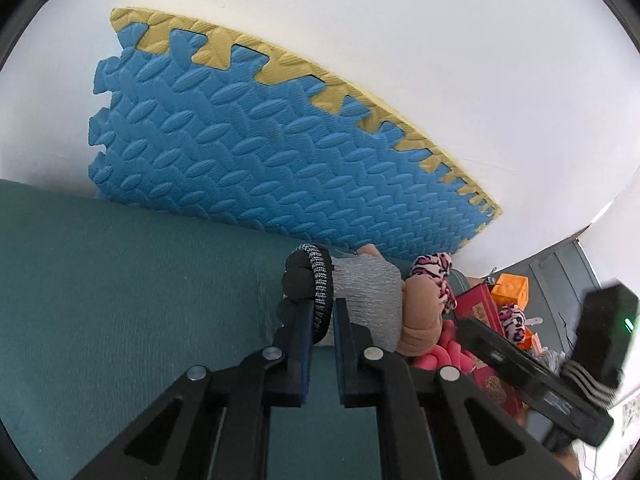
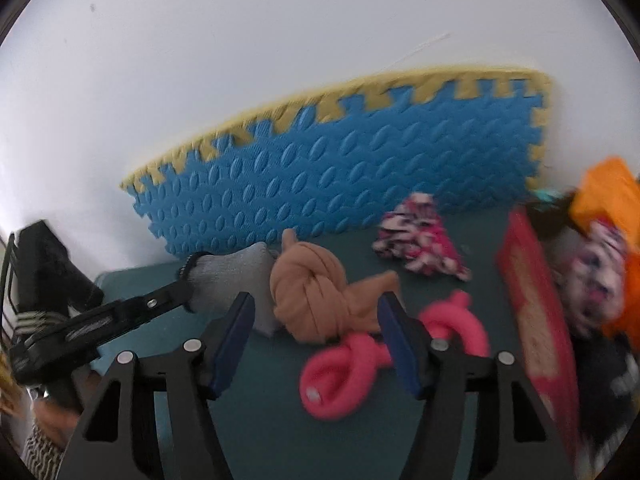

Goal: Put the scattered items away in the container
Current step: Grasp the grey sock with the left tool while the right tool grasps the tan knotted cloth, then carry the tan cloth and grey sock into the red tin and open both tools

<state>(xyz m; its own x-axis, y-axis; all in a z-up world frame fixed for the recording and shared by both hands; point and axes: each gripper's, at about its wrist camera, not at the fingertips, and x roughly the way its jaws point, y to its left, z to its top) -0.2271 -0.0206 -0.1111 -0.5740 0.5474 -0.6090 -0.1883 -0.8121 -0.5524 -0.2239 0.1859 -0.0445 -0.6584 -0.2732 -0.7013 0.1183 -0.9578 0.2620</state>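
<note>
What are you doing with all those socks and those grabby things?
A person is tidying knotted socks off a green mat using tongs in each hand. The left tongs are pinched shut on the cuff of a grey sock. The right tongs are open, hovering over a tan knotted sock and a pink one. A red box at the right already holds some things.

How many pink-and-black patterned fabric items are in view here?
2. One pink patterned bundle lies on the green surface before the blue foam mat; a second patterned piece sits inside the red container. More may be hidden there.
</note>
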